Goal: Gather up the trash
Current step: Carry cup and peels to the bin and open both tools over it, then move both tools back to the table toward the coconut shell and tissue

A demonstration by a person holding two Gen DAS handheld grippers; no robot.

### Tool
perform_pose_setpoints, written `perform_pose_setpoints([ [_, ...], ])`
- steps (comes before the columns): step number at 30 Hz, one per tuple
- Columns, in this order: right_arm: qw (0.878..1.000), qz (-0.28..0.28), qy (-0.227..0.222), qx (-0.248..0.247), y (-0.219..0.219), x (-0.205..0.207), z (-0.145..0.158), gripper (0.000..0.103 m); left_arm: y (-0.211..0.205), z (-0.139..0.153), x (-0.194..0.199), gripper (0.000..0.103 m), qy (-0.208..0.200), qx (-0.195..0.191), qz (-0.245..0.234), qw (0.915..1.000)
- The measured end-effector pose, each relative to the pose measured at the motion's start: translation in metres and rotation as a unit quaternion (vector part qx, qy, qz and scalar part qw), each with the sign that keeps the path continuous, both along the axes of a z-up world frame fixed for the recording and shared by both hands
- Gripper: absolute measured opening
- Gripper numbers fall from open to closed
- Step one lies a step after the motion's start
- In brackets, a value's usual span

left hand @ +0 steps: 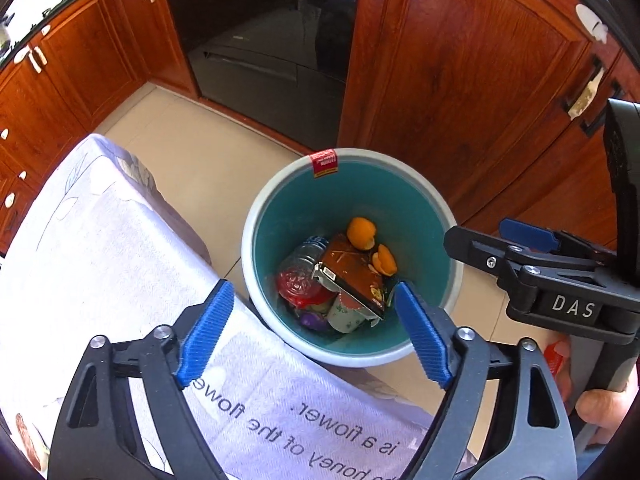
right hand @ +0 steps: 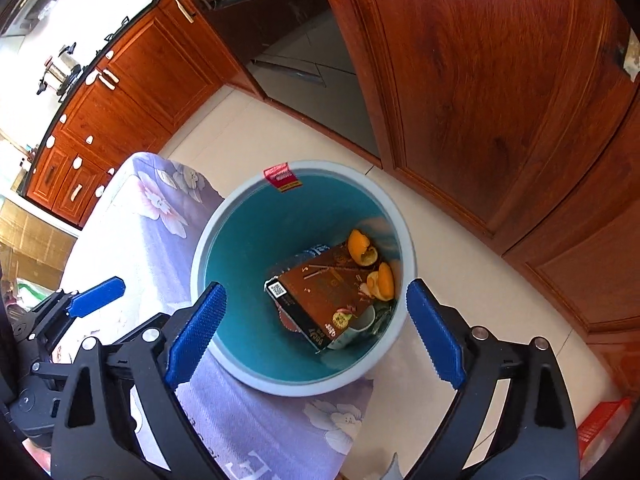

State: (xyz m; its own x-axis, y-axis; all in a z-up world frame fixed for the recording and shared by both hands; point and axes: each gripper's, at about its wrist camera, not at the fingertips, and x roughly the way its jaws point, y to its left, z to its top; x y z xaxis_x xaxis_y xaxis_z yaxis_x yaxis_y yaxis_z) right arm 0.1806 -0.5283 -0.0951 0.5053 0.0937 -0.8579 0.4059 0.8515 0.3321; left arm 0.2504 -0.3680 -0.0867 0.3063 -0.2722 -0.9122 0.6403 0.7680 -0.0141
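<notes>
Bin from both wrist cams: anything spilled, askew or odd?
Nothing spilled. The brown box lies tilted on the bottle and cup, with orange peel beside it, all inside the bin. A red sticker folds over the rim.

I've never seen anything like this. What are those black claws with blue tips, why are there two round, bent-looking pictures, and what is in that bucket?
There is no robot here. A person holds a hand-held clamp in each hand, and each clamp carries a small wide-angle camera looking along its two fingers, which bends the picture. One picture comes from the left gripper, the other from the right gripper. In the left view you also see the right clamp from the side, with part of the hand holding it.

Both grippers are open and hold nothing. They point down at a teal bin on the kitchen floor, beside a table under a flowered cloth. In the bin lie a brown carton, orange peel, a plastic bottle and a paper cup.
</notes>
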Motion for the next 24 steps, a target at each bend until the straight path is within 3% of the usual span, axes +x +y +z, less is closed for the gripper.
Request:
perform_pose_setpoints([
  [8, 1.0, 0.006, -0.007, -0.005, 0.011, -0.012, 0.013, 0.088, 0.019, 0.016, -0.016, 0.093, -0.012, -0.013, 0.008, 0.9998],
  [24, 0.999, 0.031, -0.037, -0.018, 0.066, -0.041, 0.054, 0.089, 0.09, 0.056, -0.042, 0.096, -0.041, -0.041, 0.048, 0.9972],
])
